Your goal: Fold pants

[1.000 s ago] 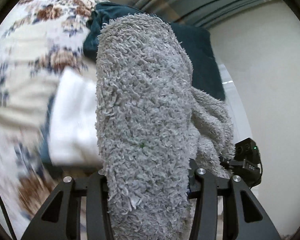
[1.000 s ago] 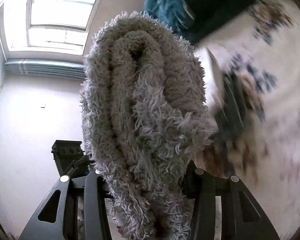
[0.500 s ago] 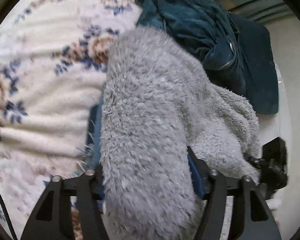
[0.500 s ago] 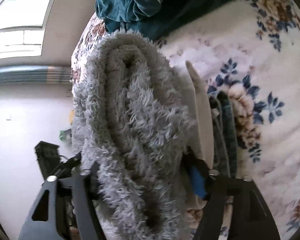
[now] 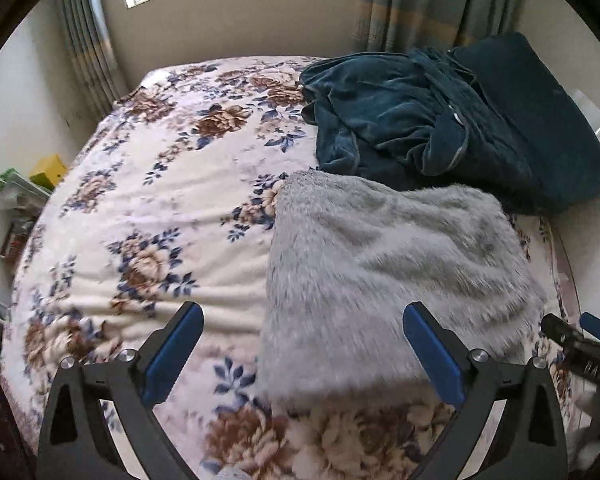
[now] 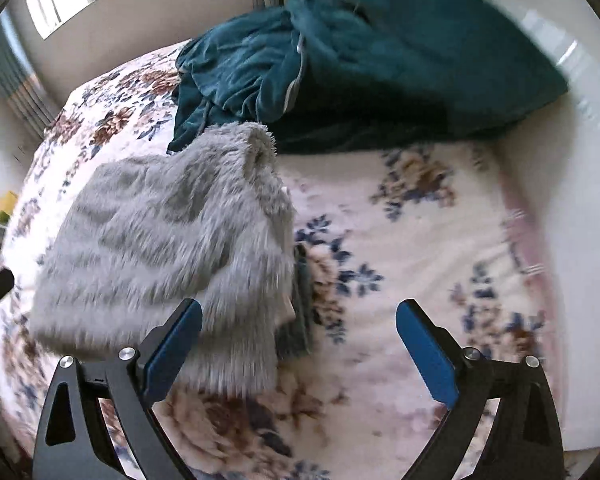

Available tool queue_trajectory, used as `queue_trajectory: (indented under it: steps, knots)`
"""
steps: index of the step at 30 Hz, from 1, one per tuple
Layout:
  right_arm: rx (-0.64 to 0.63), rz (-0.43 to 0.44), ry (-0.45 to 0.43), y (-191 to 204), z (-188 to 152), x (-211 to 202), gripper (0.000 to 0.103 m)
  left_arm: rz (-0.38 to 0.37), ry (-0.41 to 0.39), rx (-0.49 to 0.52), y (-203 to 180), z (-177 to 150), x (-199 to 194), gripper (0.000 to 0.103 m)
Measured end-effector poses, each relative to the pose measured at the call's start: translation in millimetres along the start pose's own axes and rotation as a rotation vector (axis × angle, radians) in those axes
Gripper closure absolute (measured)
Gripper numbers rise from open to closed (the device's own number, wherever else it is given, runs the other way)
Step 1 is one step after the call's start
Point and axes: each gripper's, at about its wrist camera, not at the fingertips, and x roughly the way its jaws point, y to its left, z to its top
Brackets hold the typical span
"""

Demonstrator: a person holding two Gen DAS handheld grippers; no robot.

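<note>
Released since half a second ago, folded fluffy grey pants (image 5: pixel 392 272) lie on floral bedspread (image 5: pixel 148 184) beside crumpled teal velvet garment (image 5: pixel 400 120), left tongs (image 5: pixel 302 346) and right tongs (image 6: pixel 298 340) both spread wide, gripping nothing.

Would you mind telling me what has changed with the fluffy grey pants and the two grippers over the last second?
Both grippers let go: the left gripper and right gripper, clamped on the grey pants a second ago, now stand open and drawn back. The pants went down onto the floral bedspread, folded, atop other folded clothes. The teal garments stayed put.
</note>
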Motion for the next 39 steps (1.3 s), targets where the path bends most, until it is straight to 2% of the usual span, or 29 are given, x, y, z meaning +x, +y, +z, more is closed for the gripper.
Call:
queue_trajectory:
  steps: [3,7,12,15,26,32,39]
  knots:
    - [-0.034,-0.058,-0.037,0.9,-22.1,-43.2,0.004,0.02,-0.002,0.015,-10.1,-13.1,-17.7,0.001]
    - [-0.061,-0.078,-0.077,-2.8,-50.4,-104.8,0.004,0.027,-0.018,0.029,-23.5,-35.0,-60.1,0.001]
    - [-0.1,-0.06,-0.136,-12.5,-84.8,-181.9,0.004,0.019,-0.048,0.036,-38.7,-70.1,-130.0,0.001]
    - [-0.104,-0.017,-0.161,-24.8,-110.0,-232.5,0.004,0.03,-0.079,0.042,-45.2,-88.4,-173.1,0.001]
    - [-0.129,0.049,-0.292,-63.7,-189.3,-424.2,0.004,0.049,-0.227,-0.019,-53.4,-153.1,-359.3,0.001]
    - [-0.144,0.075,-0.35,-74.9,-229.2,-513.8,0.004,0.045,-0.268,-0.013,-50.1,-170.5,-420.5,0.001]
    - [-0.129,0.114,-0.358,-79.8,-258.2,-569.6,0.004,0.045,-0.272,-0.019,-37.3,-189.8,-454.1,0.001]
